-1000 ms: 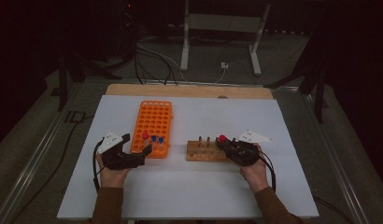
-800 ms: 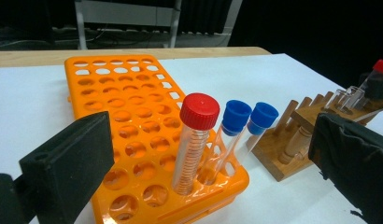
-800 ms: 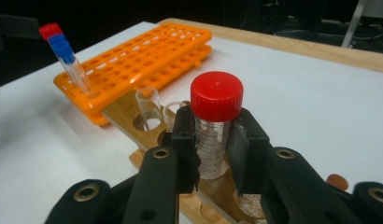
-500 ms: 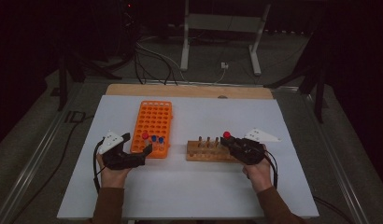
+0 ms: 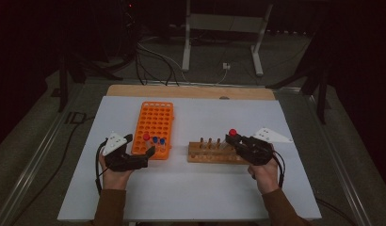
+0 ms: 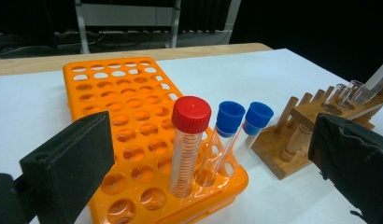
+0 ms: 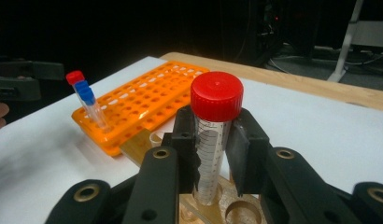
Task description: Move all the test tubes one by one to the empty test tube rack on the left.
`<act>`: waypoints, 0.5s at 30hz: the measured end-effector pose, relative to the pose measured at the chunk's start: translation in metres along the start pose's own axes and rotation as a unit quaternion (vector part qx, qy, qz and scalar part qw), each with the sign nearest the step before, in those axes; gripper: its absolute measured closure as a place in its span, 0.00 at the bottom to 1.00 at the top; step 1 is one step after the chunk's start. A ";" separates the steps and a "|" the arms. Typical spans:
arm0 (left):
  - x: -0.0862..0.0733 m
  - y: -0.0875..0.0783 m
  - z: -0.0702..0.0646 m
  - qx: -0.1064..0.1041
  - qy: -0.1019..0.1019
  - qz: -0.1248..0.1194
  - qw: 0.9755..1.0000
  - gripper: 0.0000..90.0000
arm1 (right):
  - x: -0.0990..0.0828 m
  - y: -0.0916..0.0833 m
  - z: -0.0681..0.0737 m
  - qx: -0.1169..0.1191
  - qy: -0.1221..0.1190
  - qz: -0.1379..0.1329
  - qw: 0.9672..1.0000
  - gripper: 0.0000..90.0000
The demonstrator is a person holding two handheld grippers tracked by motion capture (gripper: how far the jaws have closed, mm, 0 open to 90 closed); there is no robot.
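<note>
My right gripper (image 5: 232,139) (image 7: 213,135) is shut on a clear tube with a red cap (image 5: 232,133) (image 7: 212,140). It holds the tube upright over the right end of the wooden rack (image 5: 211,154) (image 7: 150,140), the tube's lower tip just at a rack hole. My left gripper (image 5: 140,144) (image 6: 213,140) stands open at the near end of the orange rack (image 5: 153,123) (image 6: 119,107), its jaws wide apart. Before it stand a red-capped tube (image 6: 189,144) and two blue-capped tubes (image 6: 227,135) in that rack's near corner, none of them touched.
The racks sit on a white board (image 5: 191,188) over a wooden table. Clear uncapped tubes (image 6: 343,91) stand in the wooden rack. Beyond the table's far edge are cables and a metal stand (image 5: 219,37) on the floor.
My right gripper has risen a little, lifting the red-capped tube up from the wooden rack. The left gripper has stayed in place.
</note>
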State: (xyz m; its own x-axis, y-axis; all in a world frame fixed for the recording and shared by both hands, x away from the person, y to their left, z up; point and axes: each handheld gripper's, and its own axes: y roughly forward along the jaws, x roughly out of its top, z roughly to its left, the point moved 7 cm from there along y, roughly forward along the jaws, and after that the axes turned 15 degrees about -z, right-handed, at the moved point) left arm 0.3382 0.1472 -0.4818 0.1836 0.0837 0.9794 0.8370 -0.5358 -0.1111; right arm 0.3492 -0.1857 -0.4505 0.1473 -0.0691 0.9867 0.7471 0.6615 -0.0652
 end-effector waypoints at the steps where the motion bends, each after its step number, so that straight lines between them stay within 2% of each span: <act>1: 0.000 0.000 0.000 0.000 0.000 0.000 1.000 0.01 | 0.002 -0.001 0.001 0.000 0.000 -0.003 1.000 0.83; 13: 0.006 -0.001 -0.005 -0.007 0.005 -0.007 1.000 0.02 | 0.017 -0.006 0.012 0.019 -0.003 -0.017 1.000 0.83; 15: 0.007 -0.001 -0.007 -0.009 0.006 -0.007 1.000 0.02 | 0.018 -0.006 0.015 0.024 0.003 -0.016 1.000 0.83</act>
State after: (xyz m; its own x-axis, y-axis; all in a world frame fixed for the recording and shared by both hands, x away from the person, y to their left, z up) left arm 0.3355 0.1427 -0.4737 0.1655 0.0817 0.9828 0.8297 -0.5503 -0.0940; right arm 0.3376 -0.1800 -0.4300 0.1286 -0.0957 0.9871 0.7201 0.6933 -0.0266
